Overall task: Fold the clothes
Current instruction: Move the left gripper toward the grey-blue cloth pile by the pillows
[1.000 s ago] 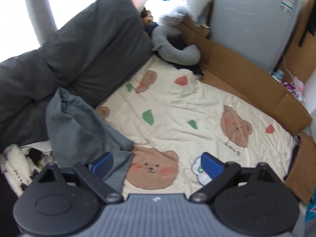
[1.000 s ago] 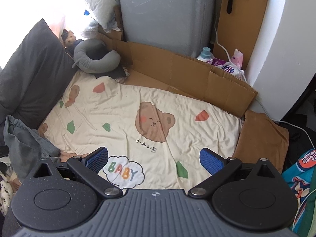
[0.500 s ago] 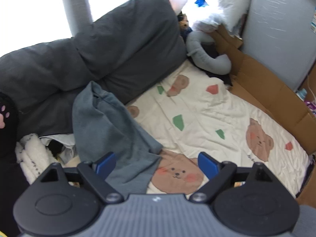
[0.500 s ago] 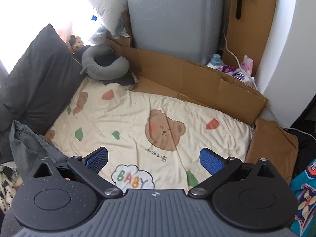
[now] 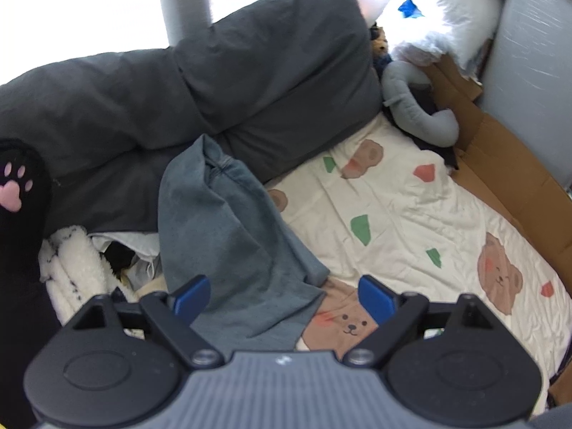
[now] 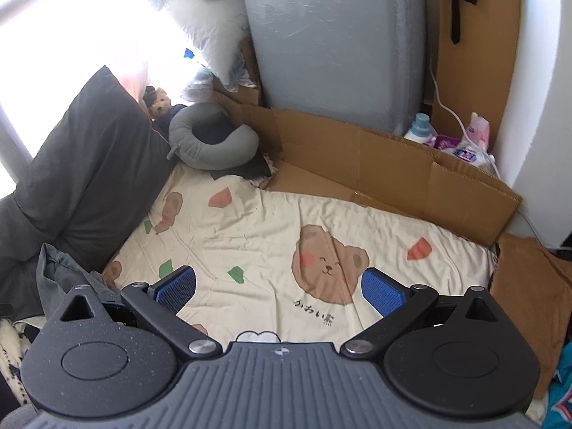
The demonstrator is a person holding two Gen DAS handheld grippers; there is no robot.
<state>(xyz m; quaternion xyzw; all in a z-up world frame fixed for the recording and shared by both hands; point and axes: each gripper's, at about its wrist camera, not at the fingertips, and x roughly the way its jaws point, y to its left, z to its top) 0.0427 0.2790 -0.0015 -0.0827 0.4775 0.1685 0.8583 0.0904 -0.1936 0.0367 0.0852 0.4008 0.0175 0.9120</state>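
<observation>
A crumpled grey-blue garment [image 5: 232, 243] lies at the left edge of the cream bear-print blanket [image 5: 411, 221], draped against dark grey pillows [image 5: 178, 107]. My left gripper [image 5: 282, 295] is open and empty just above the garment's near end, its blue pads on either side. In the right wrist view the garment [image 6: 60, 275] shows only at the far left. My right gripper [image 6: 280, 291] is open and empty above the middle of the blanket [image 6: 286, 221].
A grey neck pillow [image 6: 211, 143] and a small plush toy [image 6: 159, 100] lie at the blanket's far end. Cardboard [image 6: 393, 171] lines the right side before a grey appliance [image 6: 336, 46]. A white fluffy cloth [image 5: 71, 264] and a black paw-print plush [image 5: 18, 186] sit left.
My left gripper has swung left toward the grey-blue garment, which now lies between its fingers. My right gripper has moved forward over the blanket. Both stay open.
</observation>
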